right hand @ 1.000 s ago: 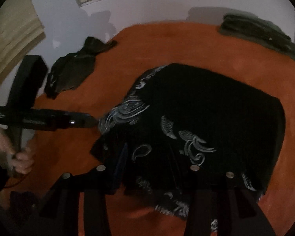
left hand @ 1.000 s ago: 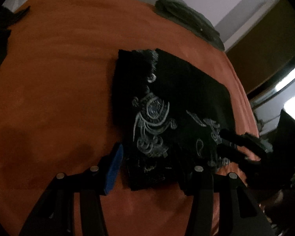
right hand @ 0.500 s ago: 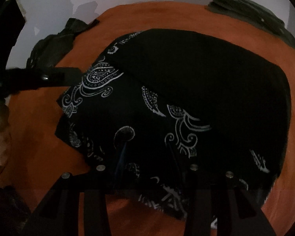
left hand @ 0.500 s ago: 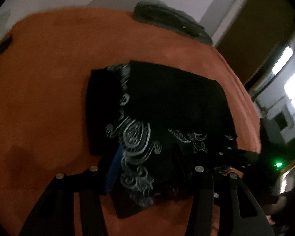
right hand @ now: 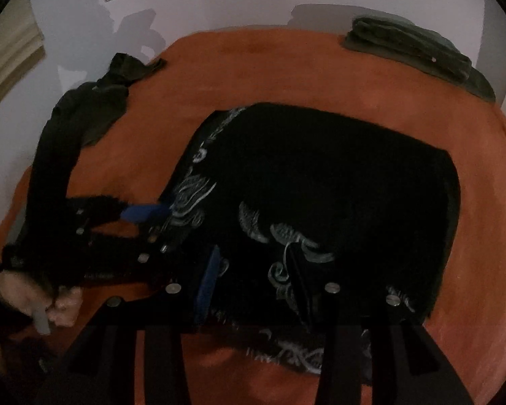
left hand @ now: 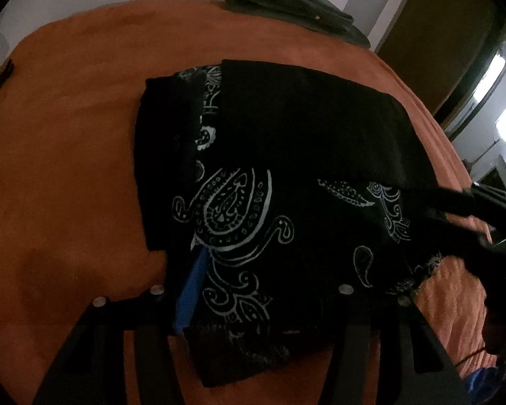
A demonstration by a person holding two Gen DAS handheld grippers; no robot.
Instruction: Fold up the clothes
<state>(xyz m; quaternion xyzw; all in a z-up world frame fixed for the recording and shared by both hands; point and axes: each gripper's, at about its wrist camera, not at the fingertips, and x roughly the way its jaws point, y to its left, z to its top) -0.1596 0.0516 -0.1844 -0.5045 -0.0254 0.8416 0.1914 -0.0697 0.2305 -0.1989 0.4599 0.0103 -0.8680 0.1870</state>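
Observation:
A black garment with a white paisley print (left hand: 253, 202) lies partly folded on the orange bed cover (left hand: 67, 135); it also shows in the right wrist view (right hand: 320, 175). My left gripper (left hand: 263, 270) holds the near left edge of the garment, with cloth draped over its fingers and the blue pad (left hand: 190, 290) showing. My right gripper (right hand: 253, 270) holds the near right edge, its blue pad (right hand: 207, 280) against the cloth. In the right wrist view the left gripper (right hand: 158, 216) bites the garment's left edge.
A folded dark green garment (right hand: 415, 50) lies at the far right of the bed, also seen in the left wrist view (left hand: 293, 6). A crumpled dark garment (right hand: 94, 108) lies at the far left. White wall stands behind. A bright window (left hand: 502, 101) is at right.
Both grippers took the near edge of the garment, lifted it and carried it forward over the rest. The patterned side now faces up over the black part.

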